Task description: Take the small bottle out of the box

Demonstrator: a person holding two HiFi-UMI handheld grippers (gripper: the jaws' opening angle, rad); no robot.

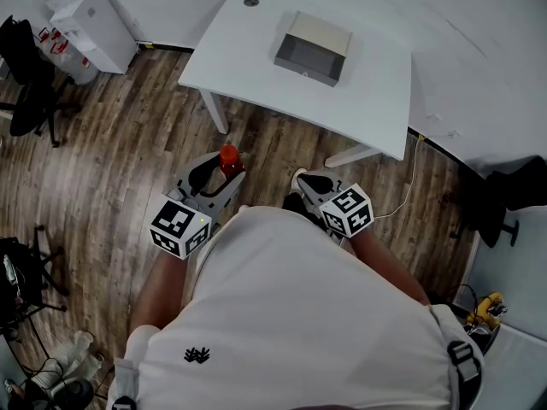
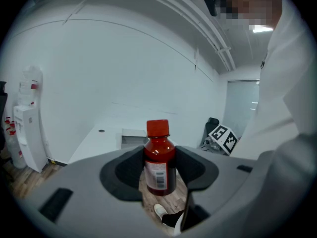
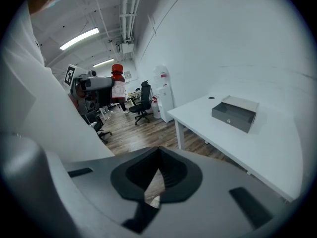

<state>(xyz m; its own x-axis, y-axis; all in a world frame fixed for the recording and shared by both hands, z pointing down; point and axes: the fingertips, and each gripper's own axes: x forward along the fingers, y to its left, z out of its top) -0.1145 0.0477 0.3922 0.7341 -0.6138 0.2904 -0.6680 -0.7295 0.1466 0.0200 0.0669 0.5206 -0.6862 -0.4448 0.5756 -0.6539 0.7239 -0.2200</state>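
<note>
A small dark-red bottle [image 2: 159, 161] with a red cap and a white label stands upright between the pads of my left gripper [image 2: 159, 171], which is shut on its body. In the head view the bottle [image 1: 229, 158] sticks up from the left gripper [image 1: 215, 180], over the wooden floor in front of the person. The grey open box [image 1: 314, 48] lies on the white table [image 1: 376, 92], well away from both grippers. My right gripper [image 3: 158, 152] is shut with nothing in it, its tips touching. From it I see the bottle [image 3: 118, 86] at the left and the box [image 3: 235, 112] at the right.
The person stands on the wooden floor, a step back from the table's near edge. A white cabinet [image 1: 90, 24] and a black chair [image 1: 30, 84] are at the far left. Another black chair [image 1: 504, 199] is at the right, with a cable [image 1: 408, 186] on the floor.
</note>
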